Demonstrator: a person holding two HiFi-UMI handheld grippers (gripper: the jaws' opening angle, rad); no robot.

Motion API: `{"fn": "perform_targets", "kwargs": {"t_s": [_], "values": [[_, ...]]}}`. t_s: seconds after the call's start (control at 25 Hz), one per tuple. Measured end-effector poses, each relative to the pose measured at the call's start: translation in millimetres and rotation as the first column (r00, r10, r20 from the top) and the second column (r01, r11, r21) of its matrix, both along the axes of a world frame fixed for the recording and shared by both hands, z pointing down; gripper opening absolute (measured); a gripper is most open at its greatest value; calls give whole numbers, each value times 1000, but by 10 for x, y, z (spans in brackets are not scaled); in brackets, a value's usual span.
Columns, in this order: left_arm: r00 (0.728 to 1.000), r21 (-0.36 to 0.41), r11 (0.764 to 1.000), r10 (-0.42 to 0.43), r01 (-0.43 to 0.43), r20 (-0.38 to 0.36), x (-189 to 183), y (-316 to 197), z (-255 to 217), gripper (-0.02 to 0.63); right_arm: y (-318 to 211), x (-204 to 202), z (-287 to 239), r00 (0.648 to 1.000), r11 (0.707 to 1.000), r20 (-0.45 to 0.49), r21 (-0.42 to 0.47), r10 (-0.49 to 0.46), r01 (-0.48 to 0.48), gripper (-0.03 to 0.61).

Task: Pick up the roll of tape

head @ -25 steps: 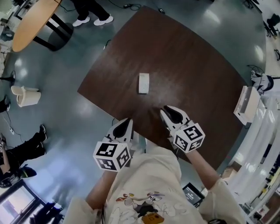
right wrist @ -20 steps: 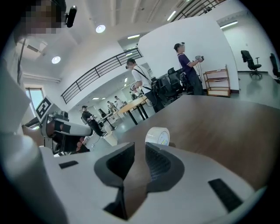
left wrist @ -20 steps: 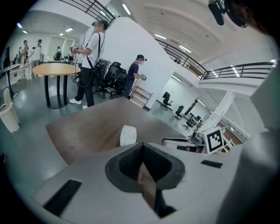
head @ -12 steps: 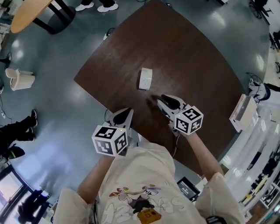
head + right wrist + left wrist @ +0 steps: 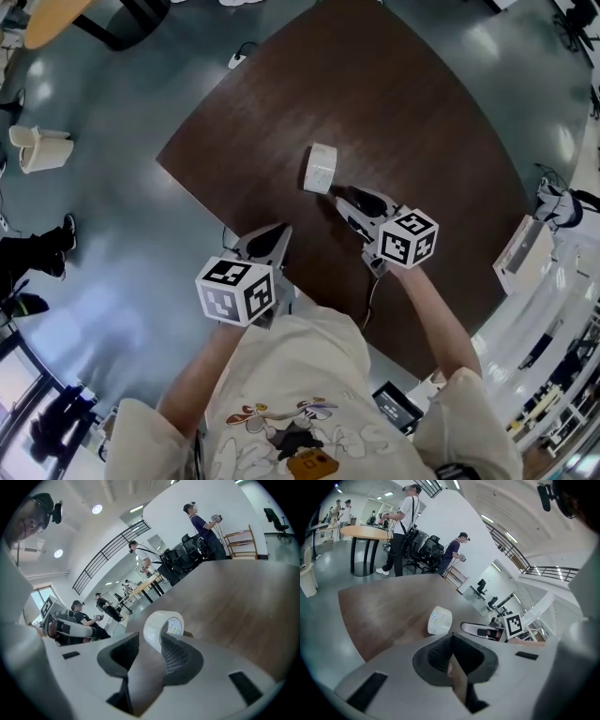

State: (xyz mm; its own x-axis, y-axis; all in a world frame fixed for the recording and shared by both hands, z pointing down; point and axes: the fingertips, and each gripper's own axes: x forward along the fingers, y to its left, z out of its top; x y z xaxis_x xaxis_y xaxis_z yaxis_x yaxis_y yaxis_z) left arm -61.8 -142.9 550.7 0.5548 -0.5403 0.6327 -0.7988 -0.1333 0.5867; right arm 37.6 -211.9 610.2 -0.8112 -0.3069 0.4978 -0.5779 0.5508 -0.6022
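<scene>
1. Table [image 5: 422,122]: dark wood grain, smooth, faint sheen.
2. Roll of tape [image 5: 321,169]: white, glossy film.
3. Left gripper [image 5: 451,638]: matt grey plastic shell; pads [image 5: 439,652] dark, ribbed.
4. Floor [image 5: 122,234]: polished, reflective.
5. Shirt [image 5: 300,375]: cream cloth.

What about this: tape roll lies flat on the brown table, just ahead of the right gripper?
Not flat. The right gripper view shows the tape roll standing on edge on the brown table, just ahead of the right gripper, whose opening jaws don't grip it.
</scene>
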Motion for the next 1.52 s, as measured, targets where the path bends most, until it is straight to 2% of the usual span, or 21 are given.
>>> {"fn": "perform_targets", "kwargs": {"t_s": [0.16, 0.44, 0.92, 1.32, 1.52], "values": [[1000, -10, 1000, -1, 0, -12, -12, -23, 49, 6, -51, -114, 118, 999, 999, 39, -54, -3, 5, 181], [999, -17, 999, -28, 28, -33, -131, -172, 105, 6, -120, -312, 194, 995, 993, 95, -117, -4, 16, 198], [999, -36, 999, -8, 7, -34, -190, -210, 178, 6, -211, -658, 373, 988, 984, 145, -164, -51, 74, 210], [1000, -28, 1000, 11, -12, -25, -162, -137, 182, 6, -196, -718, 330, 979, 984, 193, -153, -66, 96, 132], [1000, -7, 1000, 27, -27, 2, -157, -124, 150, 6, -195, -721, 312, 978, 985, 199, -141, -66, 95, 121]]}}
